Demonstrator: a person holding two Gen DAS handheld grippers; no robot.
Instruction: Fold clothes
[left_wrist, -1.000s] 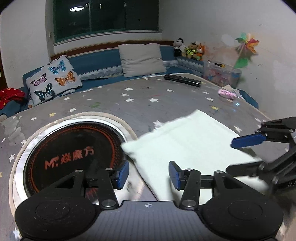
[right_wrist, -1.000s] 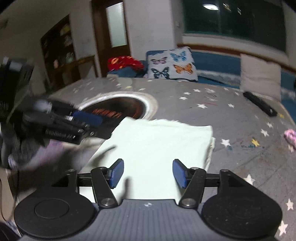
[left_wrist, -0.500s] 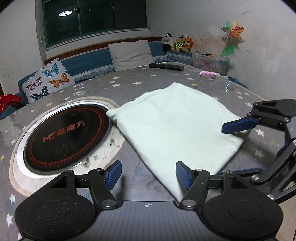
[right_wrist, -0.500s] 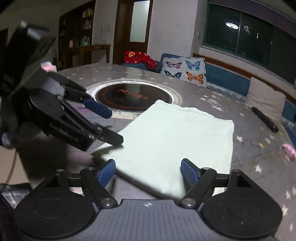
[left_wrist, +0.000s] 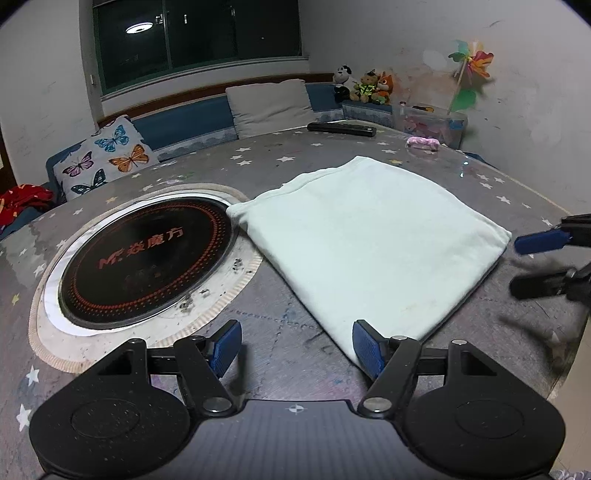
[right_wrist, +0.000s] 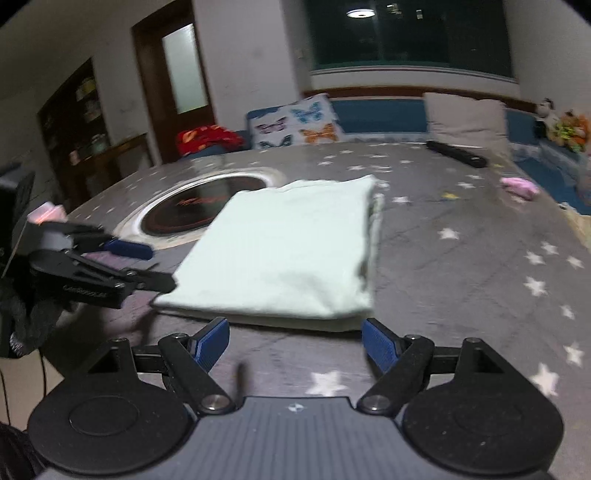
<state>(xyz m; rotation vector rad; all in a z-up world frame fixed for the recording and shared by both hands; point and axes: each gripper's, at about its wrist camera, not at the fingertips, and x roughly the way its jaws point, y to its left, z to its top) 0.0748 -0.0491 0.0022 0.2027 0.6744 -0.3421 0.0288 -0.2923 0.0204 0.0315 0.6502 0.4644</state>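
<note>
A pale green folded garment (left_wrist: 373, 236) lies flat on the grey star-patterned table (left_wrist: 288, 325); it also shows in the right wrist view (right_wrist: 288, 251). My left gripper (left_wrist: 295, 349) is open and empty, just short of the garment's near corner. My right gripper (right_wrist: 295, 343) is open and empty, just short of the garment's near folded edge. Each gripper shows in the other's view: the right gripper (left_wrist: 532, 262) at the garment's right corner, the left gripper (right_wrist: 140, 266) at its left corner. Neither touches the cloth.
A round black induction hob (left_wrist: 147, 254) is set in the table left of the garment. A black remote (left_wrist: 341, 129) and a pink object (left_wrist: 423, 143) lie at the far side. Cushions (left_wrist: 269, 101) and stuffed toys (left_wrist: 364, 88) line the bench behind.
Both grippers have pulled back from over the garment toward the table's near edge and opened wider. The garment lies flat, released.
</note>
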